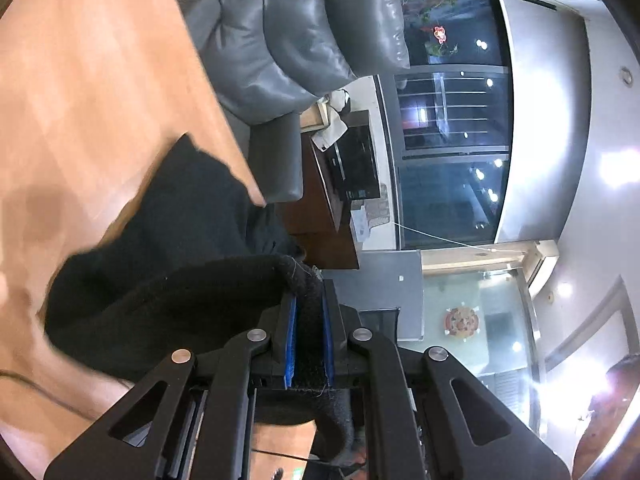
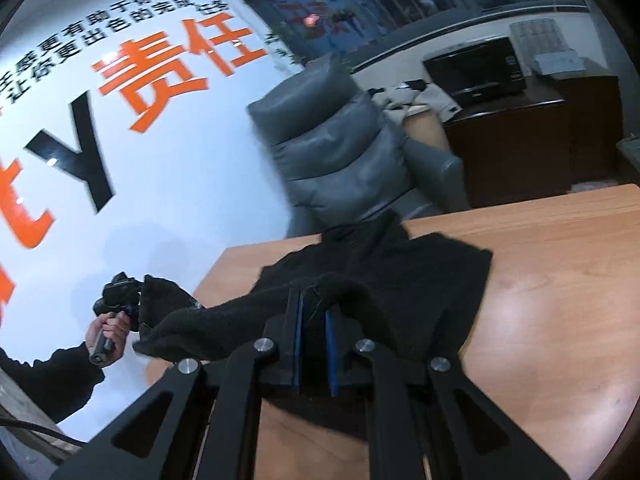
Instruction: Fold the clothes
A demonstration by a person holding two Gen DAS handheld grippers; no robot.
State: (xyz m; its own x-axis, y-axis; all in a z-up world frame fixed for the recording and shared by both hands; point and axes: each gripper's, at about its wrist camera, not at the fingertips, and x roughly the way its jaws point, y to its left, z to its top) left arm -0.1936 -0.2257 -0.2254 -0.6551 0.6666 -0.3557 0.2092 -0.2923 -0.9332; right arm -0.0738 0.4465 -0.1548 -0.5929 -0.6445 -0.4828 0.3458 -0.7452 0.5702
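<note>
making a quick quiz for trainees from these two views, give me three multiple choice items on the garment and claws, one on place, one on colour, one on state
1. Where does the far part of the garment lie?
A. on the wooden table
B. on the grey armchair
C. on the floor

2. What colour is the garment?
A. white
B. black
C. orange

3. What state is the right claw in?
A. wide open above the cloth
B. shut on a fold of the garment
C. shut with nothing in it

Answers:
1 A, the cloth spreads over the tabletop in front of the armchair.
2 B, it is black in both views.
3 B, black cloth sits pinched between its blue pads; the left claw grips another part of the garment in the same way.
</note>
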